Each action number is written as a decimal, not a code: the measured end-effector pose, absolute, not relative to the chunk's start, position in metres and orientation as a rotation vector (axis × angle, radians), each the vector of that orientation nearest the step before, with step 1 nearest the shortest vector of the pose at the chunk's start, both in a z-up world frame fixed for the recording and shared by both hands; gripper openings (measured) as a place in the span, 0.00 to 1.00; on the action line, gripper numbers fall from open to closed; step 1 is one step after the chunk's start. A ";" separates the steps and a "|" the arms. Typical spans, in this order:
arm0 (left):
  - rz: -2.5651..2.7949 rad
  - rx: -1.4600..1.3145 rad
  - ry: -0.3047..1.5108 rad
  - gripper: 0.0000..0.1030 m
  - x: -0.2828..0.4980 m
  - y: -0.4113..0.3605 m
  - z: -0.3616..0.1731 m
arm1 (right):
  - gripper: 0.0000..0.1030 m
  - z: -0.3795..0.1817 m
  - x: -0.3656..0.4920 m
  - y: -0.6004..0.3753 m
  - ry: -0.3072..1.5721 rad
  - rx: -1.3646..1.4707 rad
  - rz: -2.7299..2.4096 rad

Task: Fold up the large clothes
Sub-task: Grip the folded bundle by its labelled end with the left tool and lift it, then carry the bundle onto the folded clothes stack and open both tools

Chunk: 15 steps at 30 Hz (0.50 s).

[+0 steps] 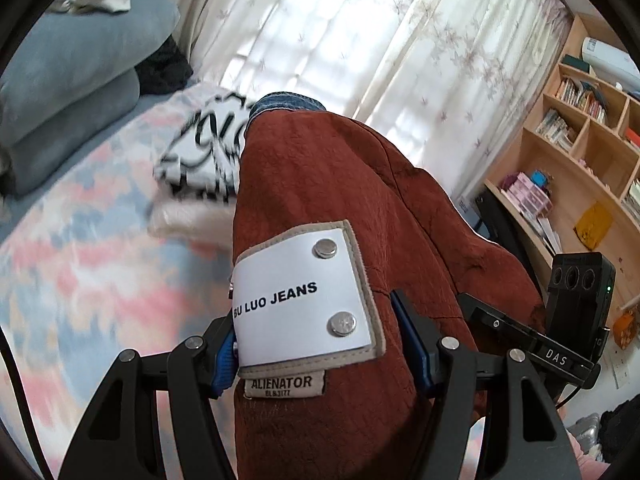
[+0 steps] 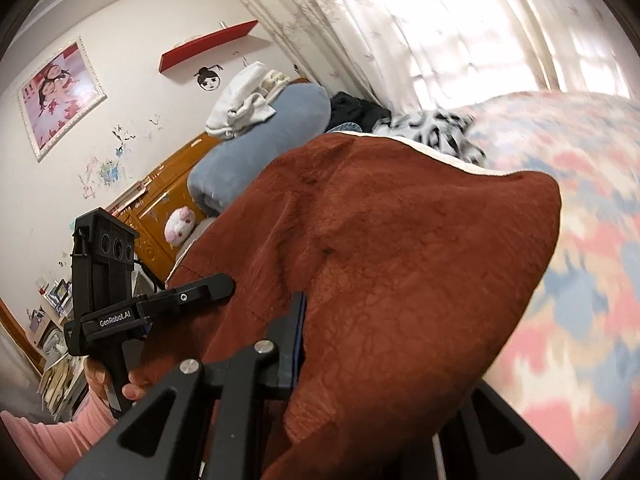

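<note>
The left gripper (image 1: 320,344) was clamped on the rust-brown garment (image 1: 360,208) at its waistband, the blue pads pressing the cloth on either side of the white label patch (image 1: 304,300) — a sensible hold, since the band is the stiffest part and keeps the piece hanging straight. The right gripper (image 2: 360,360) had its near finger tight against the same garment (image 2: 400,260); the far finger was buried under the cloth, so it was probably closed on it, though the grip itself could not be made out. Held by both tools, the garment hung in the air above the bed (image 1: 80,280), over the side of the patterned bedspread rather than lying on it — likely raised so it could be spread flat before the first fold. Near the far edge of the bed lay a black-and-white printed garment (image 1: 200,160), just beside a folded grey-blue quilt (image 1: 72,92) toward the headboard (image 2: 160,208).
</note>
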<state>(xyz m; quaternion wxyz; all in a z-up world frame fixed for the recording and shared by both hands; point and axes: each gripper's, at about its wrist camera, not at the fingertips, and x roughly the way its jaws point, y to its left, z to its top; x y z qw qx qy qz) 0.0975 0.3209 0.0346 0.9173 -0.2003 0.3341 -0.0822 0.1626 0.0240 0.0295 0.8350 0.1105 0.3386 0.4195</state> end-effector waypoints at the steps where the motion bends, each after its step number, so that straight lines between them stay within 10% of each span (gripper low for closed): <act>1: -0.170 -0.406 0.673 0.63 0.118 0.333 0.041 | 0.15 0.033 0.173 0.029 0.706 0.229 0.889; 15: -0.175 -0.300 0.598 0.64 0.378 0.430 0.072 | 0.15 0.057 0.409 0.130 0.591 0.249 0.823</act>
